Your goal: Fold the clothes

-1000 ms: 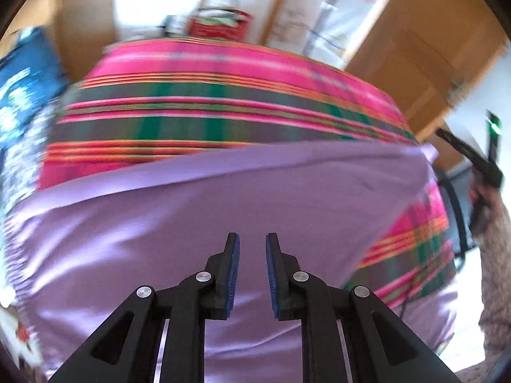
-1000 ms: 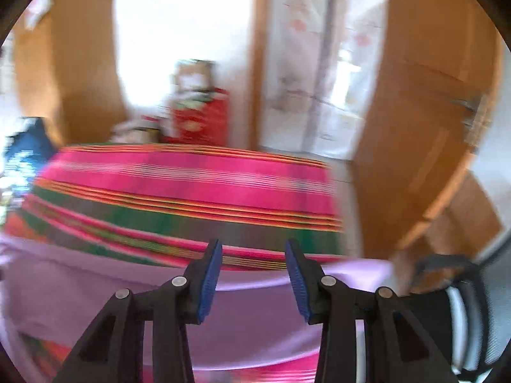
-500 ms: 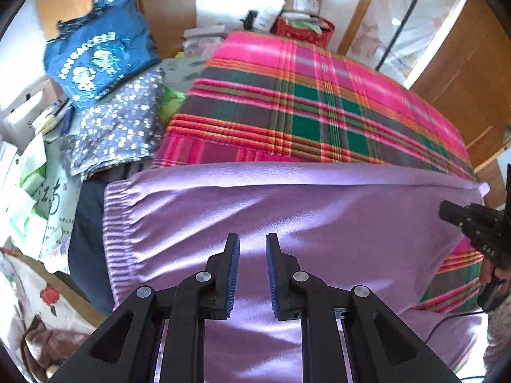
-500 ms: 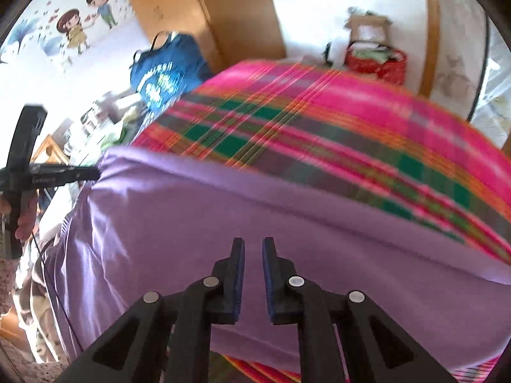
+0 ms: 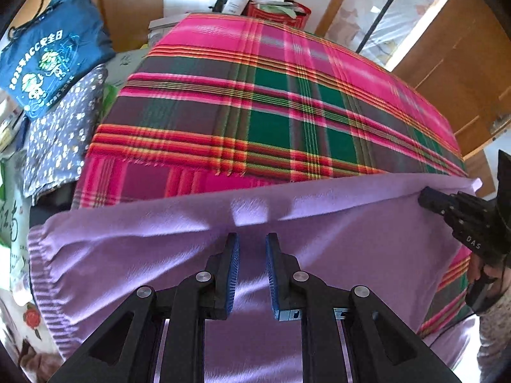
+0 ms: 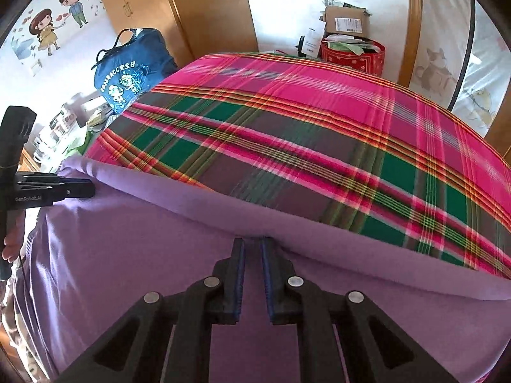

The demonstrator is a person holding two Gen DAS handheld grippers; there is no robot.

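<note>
In the left wrist view, your left tool (image 5: 250, 244) sits at bottom centre, its jaws narrow and pinching the far folded edge of the purple garment (image 5: 127, 255), which puckers just above the tips. That garment fills the lower half of the frame over the plaid blanket (image 5: 271, 111), and your right tool (image 5: 426, 198) grips the same edge at the right. In the right wrist view, your right tool (image 6: 252, 242) is narrow on the purple garment (image 6: 127, 271) at bottom centre, the plaid blanket (image 6: 319, 143) lies above, and your left tool (image 6: 91, 190) bites the garment's corner at the left edge.
</note>
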